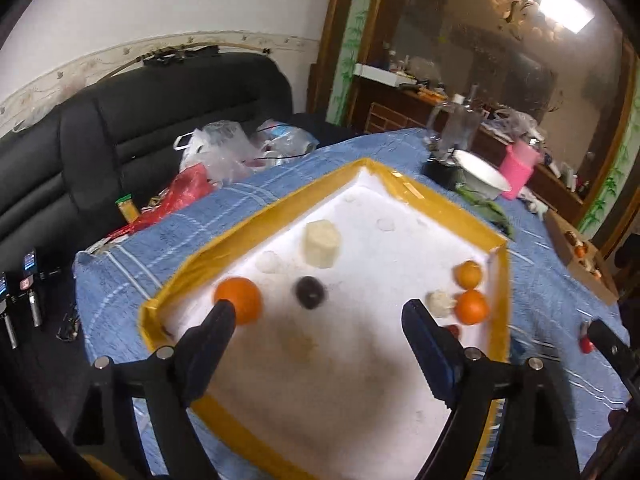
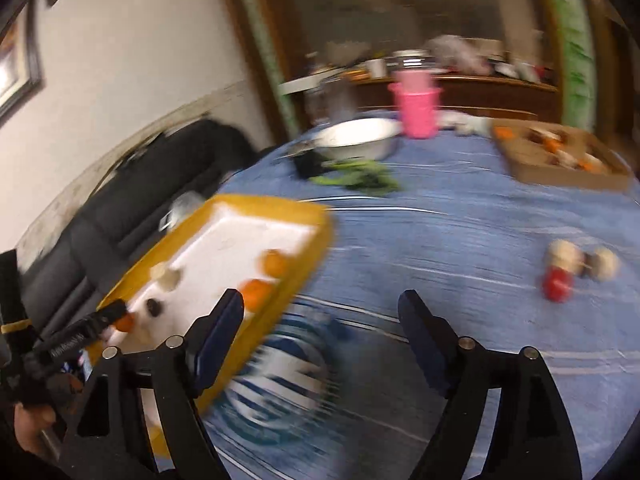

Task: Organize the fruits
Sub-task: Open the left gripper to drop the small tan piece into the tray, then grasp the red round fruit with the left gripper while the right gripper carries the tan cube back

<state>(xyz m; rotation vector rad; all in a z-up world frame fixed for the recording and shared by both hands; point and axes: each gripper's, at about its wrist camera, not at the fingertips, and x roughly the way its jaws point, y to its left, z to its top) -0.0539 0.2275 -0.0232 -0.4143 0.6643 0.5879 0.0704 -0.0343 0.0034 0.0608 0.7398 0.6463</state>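
A white foam tray with a yellow taped rim point(image 1: 256, 216) lies on the blue cloth. In it are an orange point(image 1: 239, 299) at the left, a dark fruit point(image 1: 309, 291), a pale cut chunk point(image 1: 322, 243), two oranges point(image 1: 469, 274) point(image 1: 472, 306) and a pale fruit point(image 1: 439, 302) at the right. My left gripper point(image 1: 316, 314) is open above the tray, its left fingertip just in front of the left orange. My right gripper point(image 2: 322, 304) is open and empty over the cloth, right of the tray point(image 2: 308, 216). A red fruit point(image 2: 557, 280) and two pale ones point(image 2: 568, 257) lie loose on the cloth.
A white bowl point(image 2: 360, 142), pink cup point(image 2: 418, 110), green vegetable point(image 2: 360, 178) and a cardboard box of fruit point(image 2: 560, 160) stand at the table's far side. A blue-striped dish point(image 2: 280, 376) lies under the right gripper. Plastic bags point(image 1: 216, 152) and a black sofa point(image 1: 120, 128) are at the left.
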